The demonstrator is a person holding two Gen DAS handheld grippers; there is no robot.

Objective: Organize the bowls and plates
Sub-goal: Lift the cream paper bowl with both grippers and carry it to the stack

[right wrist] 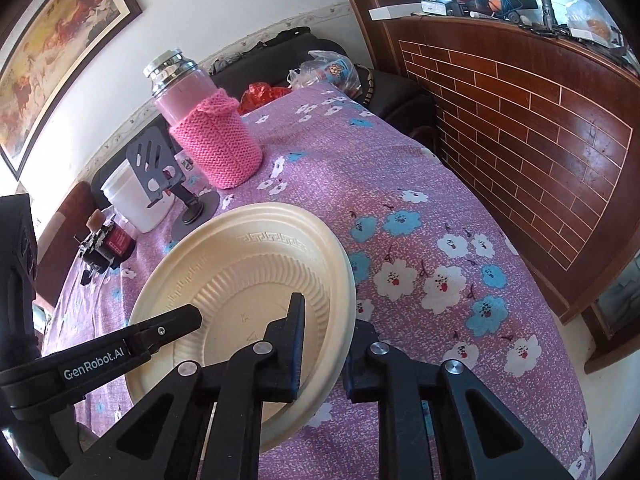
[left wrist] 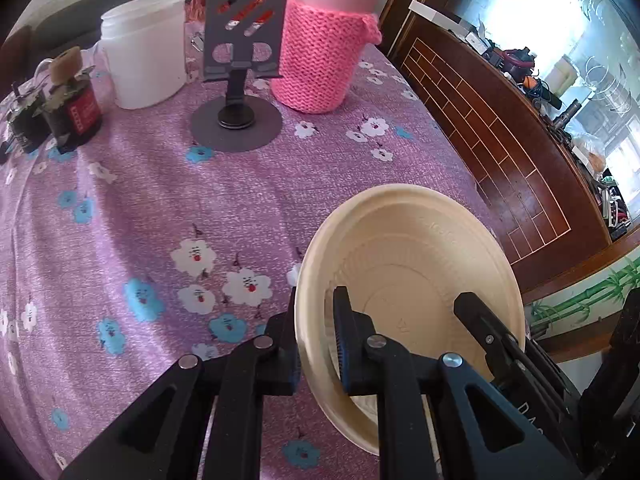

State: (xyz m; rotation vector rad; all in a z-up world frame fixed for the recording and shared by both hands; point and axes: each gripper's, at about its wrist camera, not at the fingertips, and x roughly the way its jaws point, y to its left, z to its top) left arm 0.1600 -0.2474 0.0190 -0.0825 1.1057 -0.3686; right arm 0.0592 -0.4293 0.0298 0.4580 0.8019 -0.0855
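A cream plate (left wrist: 420, 248) with a ribbed wall and a key pattern on its rim hangs tilted over the purple flowered tablecloth (left wrist: 160, 200). My left gripper (left wrist: 317, 300) is shut on its left rim, one finger outside and one inside the dish. In the right wrist view the same plate (right wrist: 248, 256) fills the lower left. There my right gripper (right wrist: 328, 316) is shut on its right rim. The other gripper's finger (right wrist: 176, 324) reaches into the dish from the left. The right gripper's finger (left wrist: 476, 316) shows inside the plate in the left wrist view.
At the far side of the table stand a pink bottle in a knitted sleeve (left wrist: 324, 60), a grey phone stand (left wrist: 240, 40), a white jar (left wrist: 144, 52) and small dark jars (left wrist: 76, 108). A brick-patterned wooden cabinet (left wrist: 500, 160) runs along the table's right edge.
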